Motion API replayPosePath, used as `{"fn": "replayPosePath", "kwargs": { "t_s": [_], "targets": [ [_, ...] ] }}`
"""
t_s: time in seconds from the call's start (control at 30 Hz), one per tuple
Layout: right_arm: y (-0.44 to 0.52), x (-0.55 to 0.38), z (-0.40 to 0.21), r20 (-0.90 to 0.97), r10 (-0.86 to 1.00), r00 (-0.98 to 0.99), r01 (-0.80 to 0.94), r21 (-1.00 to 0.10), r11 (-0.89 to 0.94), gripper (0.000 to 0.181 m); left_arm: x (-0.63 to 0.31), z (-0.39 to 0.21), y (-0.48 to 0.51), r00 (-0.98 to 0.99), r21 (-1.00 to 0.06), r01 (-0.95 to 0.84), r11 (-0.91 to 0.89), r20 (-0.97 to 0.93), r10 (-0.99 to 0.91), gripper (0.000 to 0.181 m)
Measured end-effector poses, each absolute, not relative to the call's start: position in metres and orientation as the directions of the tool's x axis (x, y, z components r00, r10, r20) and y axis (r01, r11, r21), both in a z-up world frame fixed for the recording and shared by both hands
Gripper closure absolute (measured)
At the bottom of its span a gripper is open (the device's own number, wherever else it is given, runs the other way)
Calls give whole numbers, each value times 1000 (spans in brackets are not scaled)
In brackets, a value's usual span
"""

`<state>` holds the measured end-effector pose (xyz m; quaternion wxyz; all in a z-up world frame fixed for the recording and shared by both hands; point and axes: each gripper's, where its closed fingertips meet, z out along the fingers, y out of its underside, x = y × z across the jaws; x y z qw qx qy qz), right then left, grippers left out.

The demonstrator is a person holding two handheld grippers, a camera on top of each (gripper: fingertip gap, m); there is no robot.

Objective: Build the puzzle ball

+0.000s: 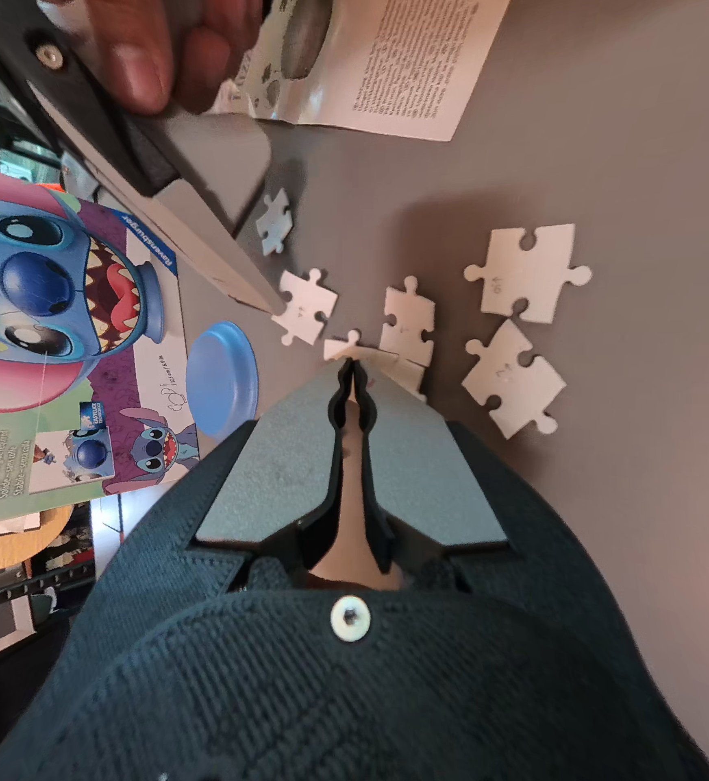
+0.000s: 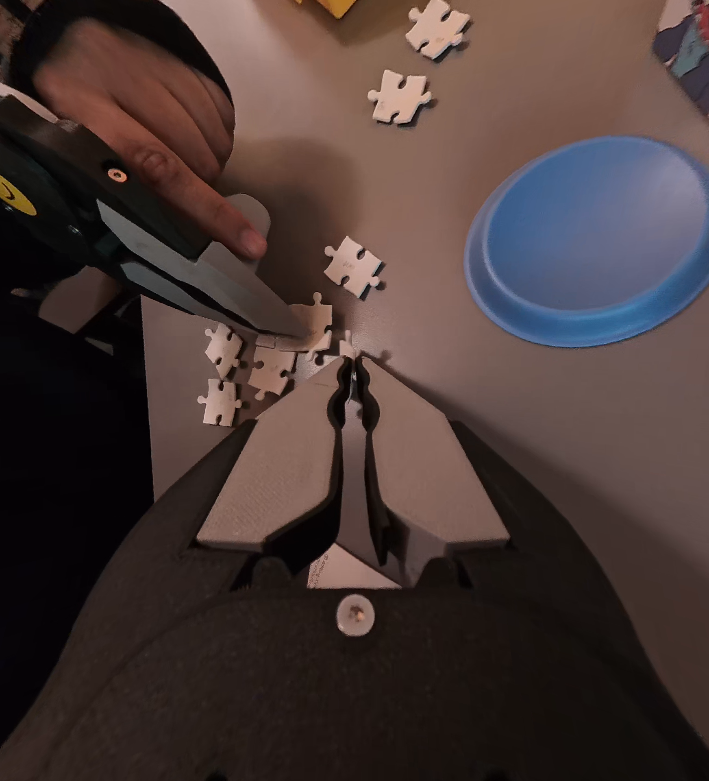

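The left tool (image 1: 350, 365) is clenched, its tips nipping the knob edge of a white puzzle piece (image 1: 344, 344) near the bench (image 1: 597, 507) edge closest to the person. The right tool (image 2: 352, 365) is also closed. A pale sliver shows between its fingers, likely the neighbouring piece (image 1: 308, 310) that its tip touches.

The step looks like mating two pieces. I would keep both low over the bench, line knob to socket, then press straight in without twisting.

In the right wrist view I count at least eight pieces, all blank side up. The overlapped cluster at the tips defies a sure count. There is one blue stand (image 2: 597, 241), well apart from them, one box (image 1: 70, 338) beside it and one leaflet (image 1: 386, 63) further out.
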<state>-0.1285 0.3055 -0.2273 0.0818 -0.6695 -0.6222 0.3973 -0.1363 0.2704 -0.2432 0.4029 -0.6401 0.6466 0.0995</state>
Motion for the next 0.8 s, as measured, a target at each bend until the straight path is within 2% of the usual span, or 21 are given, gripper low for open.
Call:
{"fn": "replayPosePath", "kwargs": {
  "t_s": [0.27, 0.43, 0.5, 0.8],
  "targets": [
    [301, -128, -215, -439, 893, -95, 743, -629, -230, 181, -132, -229, 255, 183, -520, -842, 146, -529, -829, 181],
    [289, -130, -212, -482, 870, -108, 734, -628, -257, 181, -130, -245, 255, 123, -441, -886, 142, -519, -846, 181],
    [288, -130, -212, -495, 863, -99, 728, -628, -276, 181, -129, -245, 256, 130, -441, -888, 130, -512, -849, 181],
    [293, -125, -217, -502, 864, -47, 706, -628, -326, 181, -128, -245, 260, 302, -411, -908, -80, -511, -805, 181]
  ]
}}
